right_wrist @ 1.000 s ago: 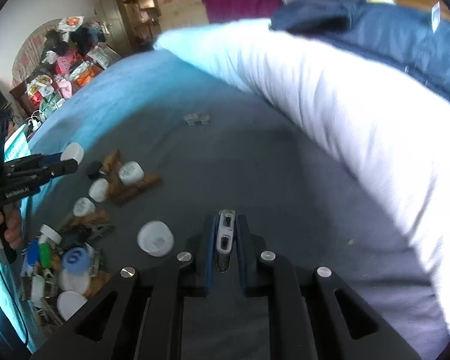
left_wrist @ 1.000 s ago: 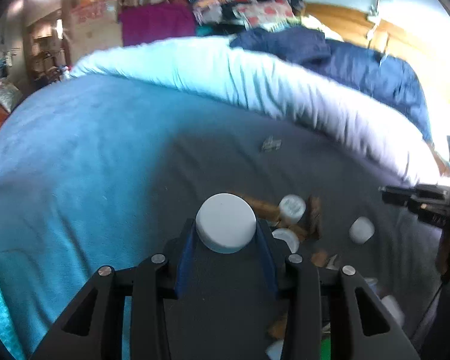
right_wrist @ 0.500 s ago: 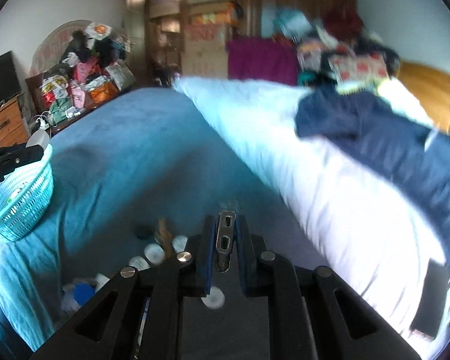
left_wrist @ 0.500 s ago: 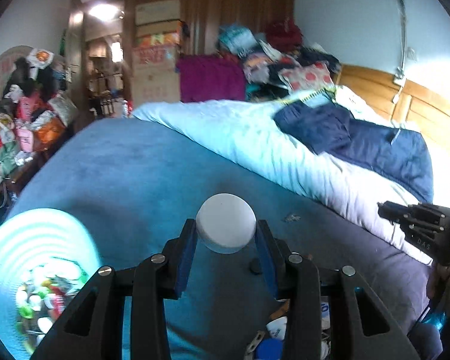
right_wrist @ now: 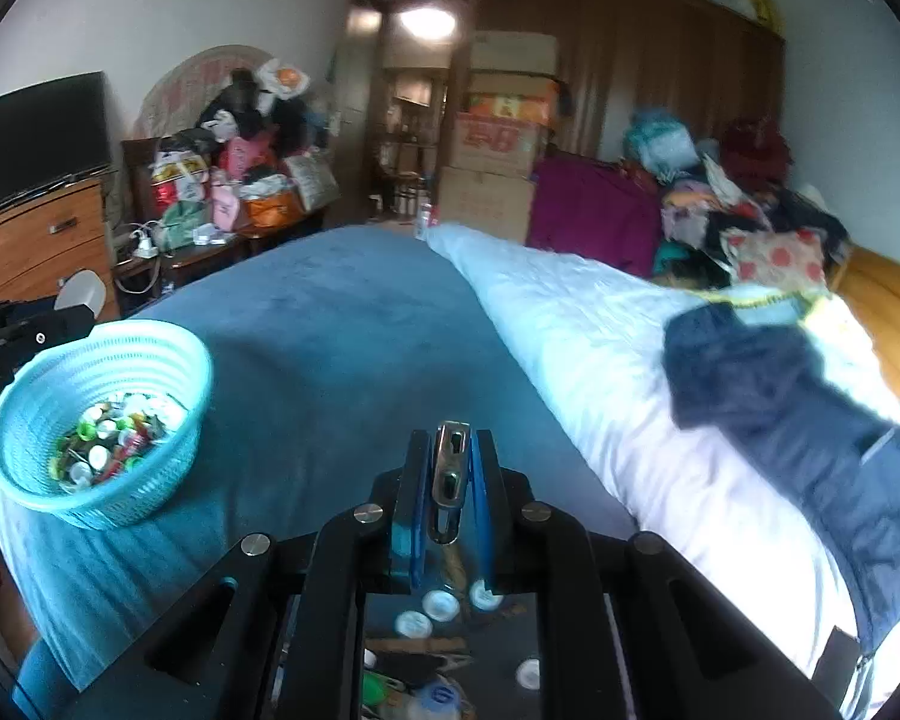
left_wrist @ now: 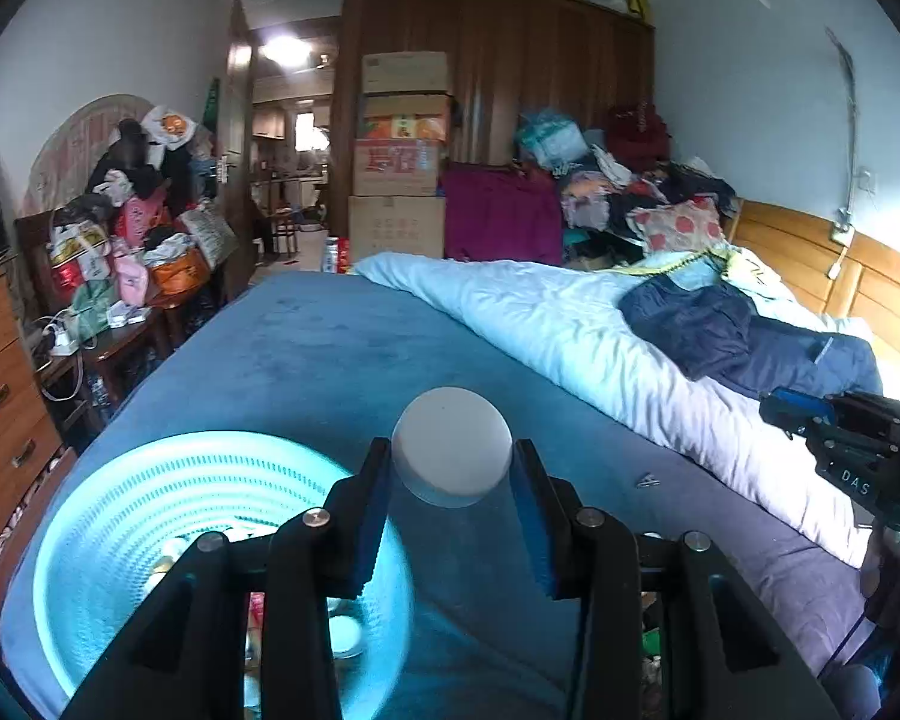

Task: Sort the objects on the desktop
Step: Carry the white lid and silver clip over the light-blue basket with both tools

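Observation:
My left gripper (left_wrist: 450, 474) is shut on a white round cap (left_wrist: 451, 445), held up above the blue blanket beside a turquoise basket (left_wrist: 150, 498) at the lower left. The basket (right_wrist: 120, 498) holds several caps and small bits. My right gripper (right_wrist: 450, 480) is shut on a small silver metal clip (right_wrist: 450, 468) that stands upright between the blue pads. Loose white caps (right_wrist: 439, 605) and brown pieces lie on the blanket under it. Each gripper shows in the other's view: the right gripper (left_wrist: 777, 411) at the right edge, the left gripper (right_wrist: 60, 318) with its cap (right_wrist: 81, 293) over the basket's far rim.
The bed has a blue blanket (left_wrist: 330, 360), a white duvet (left_wrist: 570, 330) and navy clothing (left_wrist: 738, 336) along its right side. A wooden dresser (right_wrist: 36, 240), piled bags and stacked boxes (left_wrist: 399, 156) stand beyond. One small clip (left_wrist: 646, 480) lies alone on the blanket.
Both grippers have risen from the pile of small objects and tilted up, each keeping its grip. The basket has come into view at the left, and the pile has dropped out below.

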